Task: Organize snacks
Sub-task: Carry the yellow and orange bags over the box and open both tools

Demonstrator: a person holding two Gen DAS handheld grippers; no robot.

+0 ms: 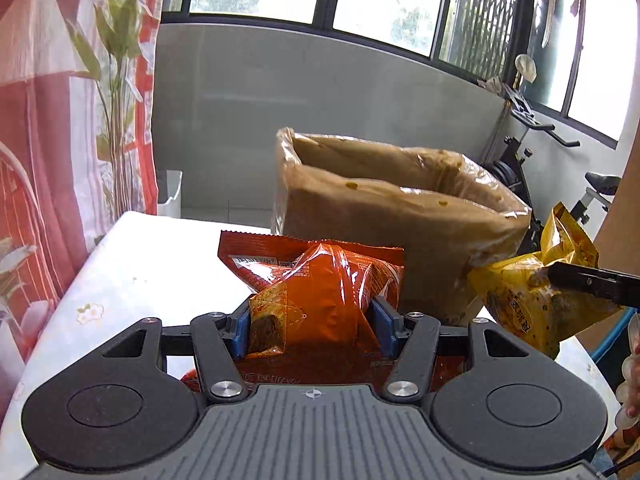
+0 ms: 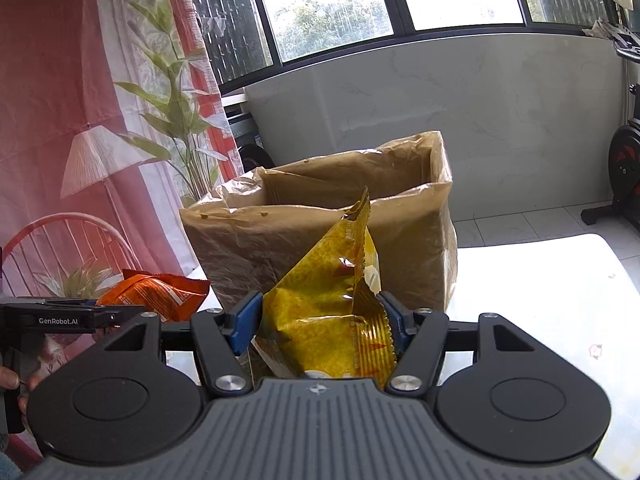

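My left gripper (image 1: 310,326) is shut on an orange snack packet (image 1: 320,276), its blue pads pressing both sides, held above the white table (image 1: 132,280). My right gripper (image 2: 320,326) is shut on a yellow snack packet (image 2: 332,312), also lifted. A brown box lined with clear plastic (image 1: 400,216) stands open-topped just behind both packets. In the left wrist view the yellow packet (image 1: 536,296) and the right gripper's finger (image 1: 588,282) appear at the right. In the right wrist view the orange packet (image 2: 156,294) and the box (image 2: 320,220) show, the packet at lower left.
A red and white curtain (image 1: 52,140) with printed plants hangs at the left. An exercise bike (image 1: 532,148) stands behind the box under the windows. A white bin (image 1: 170,192) sits on the floor past the table's far edge. A hand (image 2: 10,380) holds the left gripper.
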